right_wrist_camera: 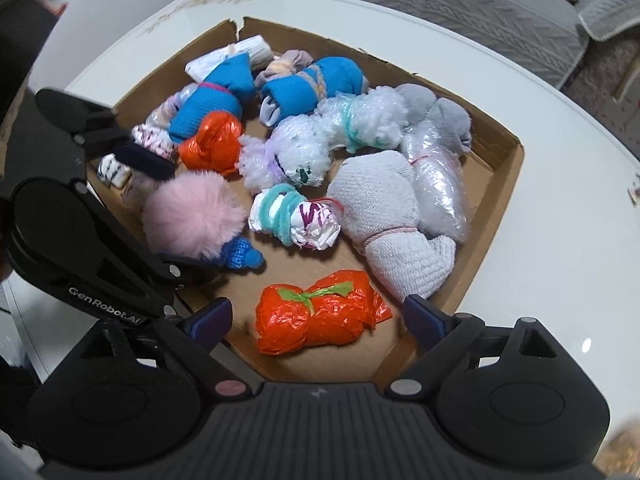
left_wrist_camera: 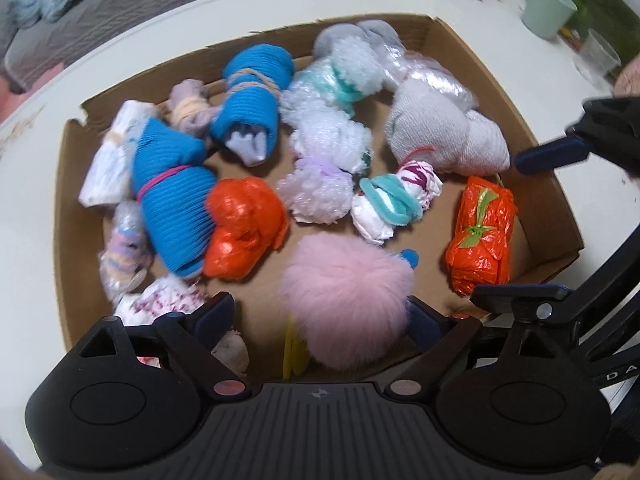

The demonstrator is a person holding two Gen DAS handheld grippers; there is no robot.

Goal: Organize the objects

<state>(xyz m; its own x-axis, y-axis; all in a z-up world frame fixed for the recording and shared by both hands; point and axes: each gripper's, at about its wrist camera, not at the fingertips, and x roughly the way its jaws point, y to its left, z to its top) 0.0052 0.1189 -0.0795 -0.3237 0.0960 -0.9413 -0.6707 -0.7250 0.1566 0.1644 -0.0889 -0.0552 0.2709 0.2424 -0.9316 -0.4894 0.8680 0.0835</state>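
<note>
A shallow cardboard box [left_wrist_camera: 66, 208] [right_wrist_camera: 514, 160] on a white table holds several tied bundles of socks, cloth and plastic. My left gripper [left_wrist_camera: 320, 320] [right_wrist_camera: 170, 216] is open, pointing steeply down, and a fluffy pink pompom [left_wrist_camera: 348, 300] [right_wrist_camera: 192, 216] with a blue knitted tip lies between its fingers without being squeezed. My right gripper [right_wrist_camera: 318, 318] [left_wrist_camera: 534, 226] also stands open over the box's near corner. An orange plastic bundle [right_wrist_camera: 320, 316] [left_wrist_camera: 480, 236] tied with a green strip lies between its fingers, with a gap on both sides.
Blue sock rolls [left_wrist_camera: 172, 200], a second orange bundle [left_wrist_camera: 244, 236], white fluffy bundles [left_wrist_camera: 328, 132] and a grey sock [right_wrist_camera: 384, 216] fill the box. A pale green cup [left_wrist_camera: 548, 8] and a clear glass [left_wrist_camera: 596, 60] stand on the table. A grey sofa [right_wrist_camera: 460, 4] is behind.
</note>
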